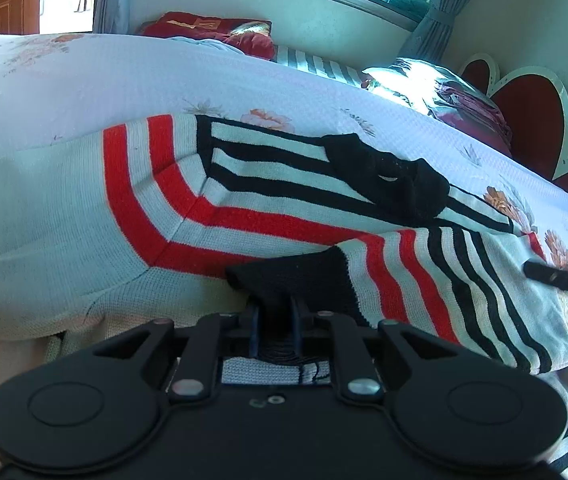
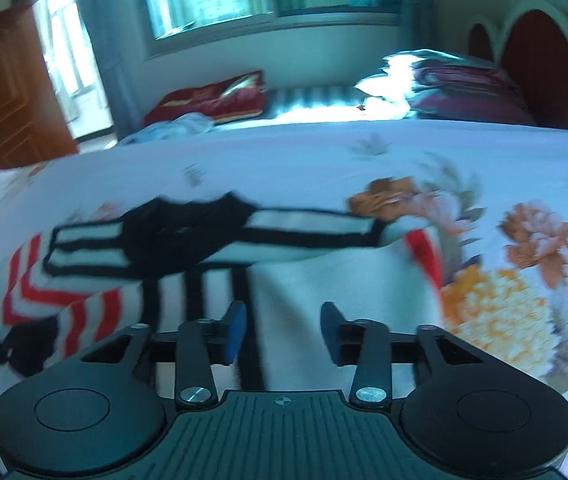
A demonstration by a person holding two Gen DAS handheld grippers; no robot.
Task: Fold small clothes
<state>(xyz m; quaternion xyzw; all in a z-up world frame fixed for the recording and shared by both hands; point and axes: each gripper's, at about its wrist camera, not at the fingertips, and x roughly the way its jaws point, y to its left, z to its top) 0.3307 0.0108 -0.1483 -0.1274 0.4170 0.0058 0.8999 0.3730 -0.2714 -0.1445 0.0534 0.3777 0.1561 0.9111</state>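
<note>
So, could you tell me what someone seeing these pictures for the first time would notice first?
Most striking is the striped sweater, white with red and black bands, spread across the floral bedspread in the middle of both views. The left gripper is shut on its black cuff at the near edge, while the right gripper hangs open above the cloth. Behind, a red scalloped headboard stands at the right.

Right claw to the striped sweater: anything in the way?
Nothing visible. The right claw is open and empty, directly over the striped sweater on the floral bedspread. The left claw is shut on the black cuff.
</note>
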